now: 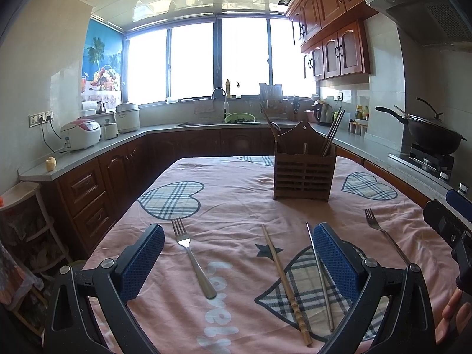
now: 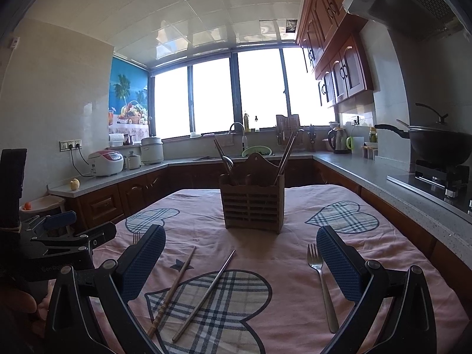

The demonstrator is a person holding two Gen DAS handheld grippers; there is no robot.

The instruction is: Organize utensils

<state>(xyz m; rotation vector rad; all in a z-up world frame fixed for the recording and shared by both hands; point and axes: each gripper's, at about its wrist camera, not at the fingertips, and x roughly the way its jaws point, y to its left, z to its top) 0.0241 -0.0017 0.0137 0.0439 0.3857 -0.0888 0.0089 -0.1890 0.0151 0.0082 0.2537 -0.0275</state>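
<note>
Open cloth on the counter [image 1: 236, 206] between holder [image 1: 302, 174] and utensils. Near edge crowded: left fork [image 1: 193, 261], wooden chopstick [image 1: 284, 283], metal chopstick [image 1: 320, 277], right fork [image 2: 323, 286], with passable gaps between them. Chopsticks sticking up from the holder.

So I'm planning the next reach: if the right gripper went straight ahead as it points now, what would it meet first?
Probably the wooden utensil holder, centred ahead of the open right gripper. Only bare tablecloth lies between, though depth is unclear.
</note>
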